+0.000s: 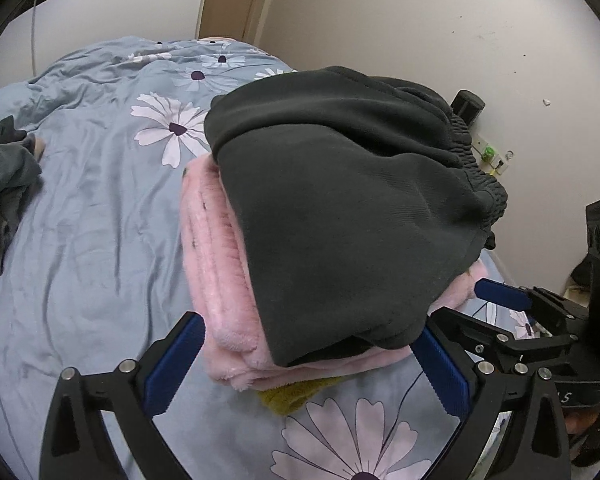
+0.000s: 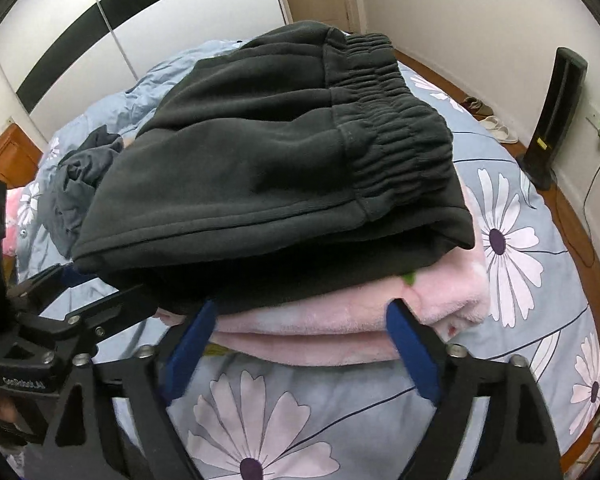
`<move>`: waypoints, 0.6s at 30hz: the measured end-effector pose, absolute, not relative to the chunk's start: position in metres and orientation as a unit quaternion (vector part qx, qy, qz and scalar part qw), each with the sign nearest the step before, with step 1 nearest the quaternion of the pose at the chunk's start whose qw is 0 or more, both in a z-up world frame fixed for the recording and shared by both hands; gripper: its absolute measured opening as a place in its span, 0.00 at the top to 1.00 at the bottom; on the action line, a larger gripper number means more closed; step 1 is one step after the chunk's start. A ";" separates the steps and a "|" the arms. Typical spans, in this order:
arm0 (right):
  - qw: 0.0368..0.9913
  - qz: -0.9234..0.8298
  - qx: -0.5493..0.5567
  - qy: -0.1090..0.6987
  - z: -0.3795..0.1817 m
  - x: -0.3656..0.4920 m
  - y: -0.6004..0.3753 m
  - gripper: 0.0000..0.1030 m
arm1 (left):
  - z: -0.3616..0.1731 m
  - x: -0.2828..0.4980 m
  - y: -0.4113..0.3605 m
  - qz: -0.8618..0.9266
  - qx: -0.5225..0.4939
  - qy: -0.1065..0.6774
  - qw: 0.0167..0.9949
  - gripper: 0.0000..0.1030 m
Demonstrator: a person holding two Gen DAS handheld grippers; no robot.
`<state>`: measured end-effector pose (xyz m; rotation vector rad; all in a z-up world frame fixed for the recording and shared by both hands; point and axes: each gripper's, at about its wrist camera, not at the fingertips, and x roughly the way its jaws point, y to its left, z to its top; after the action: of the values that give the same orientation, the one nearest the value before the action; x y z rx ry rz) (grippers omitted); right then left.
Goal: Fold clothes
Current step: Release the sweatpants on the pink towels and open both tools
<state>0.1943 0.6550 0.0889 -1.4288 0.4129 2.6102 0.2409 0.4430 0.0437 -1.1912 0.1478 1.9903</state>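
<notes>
Folded dark sweatpants sit on top of a stack: pink fleece under them, a bit of mustard-yellow fabric at the very bottom. Stack rests on the bed, on the blue floral duvet. Elastic waistband faces the wall side; the folded edge overhangs the pink layer toward me

My left tool has its fingers spread wide, nothing between the pads. The stack's near corner lies dead ahead of it, just past the tips. My right tool is also apart and empty, tips right at the pink fleece edge; can't tell if a pad brushes it. Right tool shows at the stack's right side in the left view, so the two tools bracket the near face

Key relation: stack is straight ahead of both tools, its long axis running away from me in the left view and across in the right one. Right looks marginally closer to the fabric

My read: this piece looks done and placed. Next garment is likely the crumpled grey heap lying well apart to the left, nearer my left hand. Risk is nudging the overhanging pants edge while backing out
</notes>
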 end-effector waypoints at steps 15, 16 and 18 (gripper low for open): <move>0.106 0.862 -0.478 0.129 0.085 0.196 0.669 0.00 | 0.042 0.253 0.448 0.803 -0.447 0.087 0.385 0.00; 0.107 0.863 -0.478 0.127 0.086 0.196 0.668 0.00 | 0.042 0.252 0.448 0.803 -0.446 0.088 0.385 0.00; 0.109 0.863 -0.477 0.122 0.087 0.196 0.668 0.00 | 0.041 0.253 0.449 0.805 -0.444 0.092 0.382 0.00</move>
<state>0.1958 0.6680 0.0865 -1.4044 0.3576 2.5394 0.2533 0.4486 0.0414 -1.1339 0.2353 2.0537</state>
